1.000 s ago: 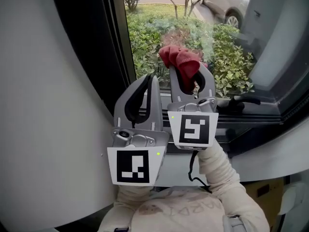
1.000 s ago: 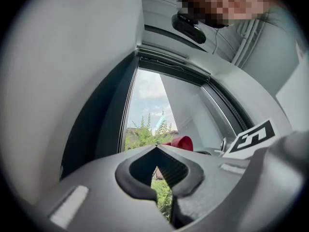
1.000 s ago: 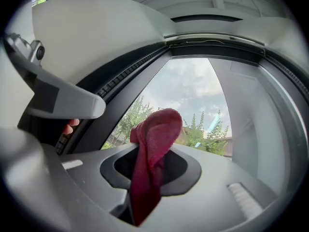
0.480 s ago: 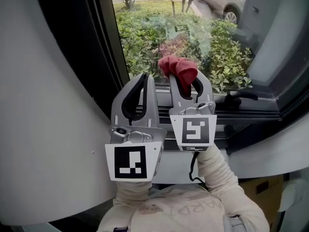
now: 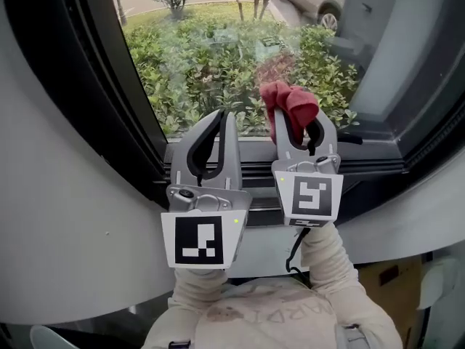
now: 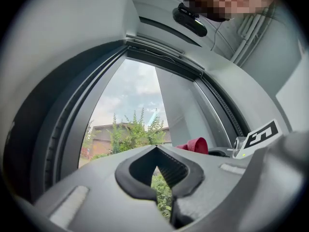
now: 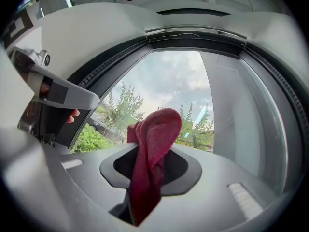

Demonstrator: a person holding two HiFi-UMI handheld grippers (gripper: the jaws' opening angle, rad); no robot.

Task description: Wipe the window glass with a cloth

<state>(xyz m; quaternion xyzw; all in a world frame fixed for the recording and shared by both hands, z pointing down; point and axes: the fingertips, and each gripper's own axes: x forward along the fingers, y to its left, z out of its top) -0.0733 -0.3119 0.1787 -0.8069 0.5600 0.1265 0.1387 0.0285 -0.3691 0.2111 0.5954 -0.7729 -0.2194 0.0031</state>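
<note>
One pane: window glass ahead, shrubs beyond.
L side: left gripper jaws together, nothing in them, just beside the right.
R side: right gripper clamped on cloth.
Cloth: red, bunched above jaw tips, near lower glass; contact unclear.
Risk: small wad, so hard tips may scrape glass; grip may slip w/ pressure.

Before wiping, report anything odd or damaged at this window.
Nothing stands out. The red cloth sits bunched in the right gripper, the left gripper is shut and empty, and the glass shows no crack.
</note>
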